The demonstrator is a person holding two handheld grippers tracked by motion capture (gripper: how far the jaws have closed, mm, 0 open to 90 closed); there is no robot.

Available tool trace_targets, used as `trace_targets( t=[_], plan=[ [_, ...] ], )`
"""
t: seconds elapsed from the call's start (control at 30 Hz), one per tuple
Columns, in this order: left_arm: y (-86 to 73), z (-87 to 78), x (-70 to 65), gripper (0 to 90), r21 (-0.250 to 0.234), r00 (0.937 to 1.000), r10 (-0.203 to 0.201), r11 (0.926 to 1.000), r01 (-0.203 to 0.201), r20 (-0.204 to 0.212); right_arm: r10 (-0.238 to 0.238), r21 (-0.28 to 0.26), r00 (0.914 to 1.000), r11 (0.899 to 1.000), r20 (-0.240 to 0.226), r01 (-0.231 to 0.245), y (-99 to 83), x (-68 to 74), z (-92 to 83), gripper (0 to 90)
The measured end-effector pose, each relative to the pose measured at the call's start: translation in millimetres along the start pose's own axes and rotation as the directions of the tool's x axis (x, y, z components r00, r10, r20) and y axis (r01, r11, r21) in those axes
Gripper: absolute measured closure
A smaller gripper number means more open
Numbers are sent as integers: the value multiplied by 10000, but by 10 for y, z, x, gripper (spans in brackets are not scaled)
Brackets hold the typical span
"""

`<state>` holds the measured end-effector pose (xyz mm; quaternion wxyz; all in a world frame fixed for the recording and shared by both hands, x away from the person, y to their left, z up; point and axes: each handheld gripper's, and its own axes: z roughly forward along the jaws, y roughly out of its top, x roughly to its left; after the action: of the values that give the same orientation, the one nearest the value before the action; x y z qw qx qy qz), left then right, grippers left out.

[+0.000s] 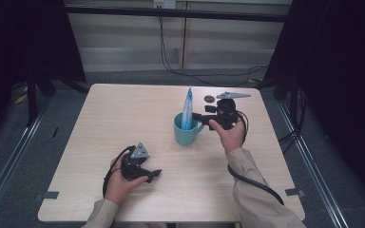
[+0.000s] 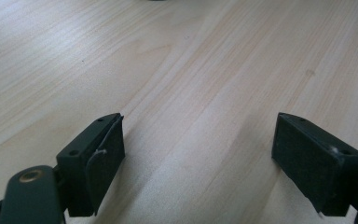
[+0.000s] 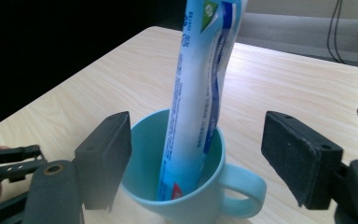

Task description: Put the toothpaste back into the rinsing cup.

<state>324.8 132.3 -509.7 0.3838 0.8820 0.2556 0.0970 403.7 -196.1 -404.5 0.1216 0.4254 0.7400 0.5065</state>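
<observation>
We take the teal ceramic mug (image 1: 184, 131) as our landmark; it stands upright on the pale wood-grain surface (image 1: 123, 118), a little right of the middle. In it stands 1 blue and white soft tube (image 1: 187, 108), its lower end down in the cup and its top leaning slightly above the rim. In the right gripper view the top of the tube (image 3: 205, 88) is cut off by the upper edge, and the print on it is too blurred for us to read. The bottom of the mug (image 3: 186, 186) is also cut off there.

The right tongs (image 1: 200, 117) sit just right of the mug at handle height, held in the right hand (image 1: 230, 135). In their own view the 2 black jaws stand wide apart, 1 on each side of the mug, and we see no contact with rim or tube.

The left tongs (image 1: 154, 174) rest well in front of the mug and to its left, in the left hand (image 1: 119, 183). Their jaws are likewise spread apart, with bare wood between them (image 2: 200, 154).

A small dark round disc (image 1: 209, 99) lies behind the mug to its right, near the far edge; we cannot tell what it is.

Left of the mug the surface lies open as far as the left edge. Beyond the far edge are grey floor and trailing black cables (image 1: 180, 71).
</observation>
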Motion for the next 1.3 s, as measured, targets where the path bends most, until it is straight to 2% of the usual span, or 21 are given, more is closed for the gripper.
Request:
trace_targets(
  t=[0.37,0.63,0.9,1.03,1.3],
  plan=[
    [1,3,-2,152,23,10000,60,10000,-60,41,-418,102,9990,9991,-150,420,-77,44,-105,230],
    [0,5,-3,150,8,10000,32,10000,-32,72,-519,188,9980,9984,-367,526,-149,-8,-198,214],
    [2,5,-6,146,41,10000,50,10000,-50,32,-731,648,9968,9951,-321,751,-249,-24,-287,192],
    [2,5,-6,145,41,10000,51,10000,-51,29,-995,841,9948,9913,-238,1012,-310,-34,-323,176],
    [2,5,-7,145,40,10000,49,10000,-49,10,-969,973,9948,9903,-318,996,-425,-71,-400,172]
  ],
)
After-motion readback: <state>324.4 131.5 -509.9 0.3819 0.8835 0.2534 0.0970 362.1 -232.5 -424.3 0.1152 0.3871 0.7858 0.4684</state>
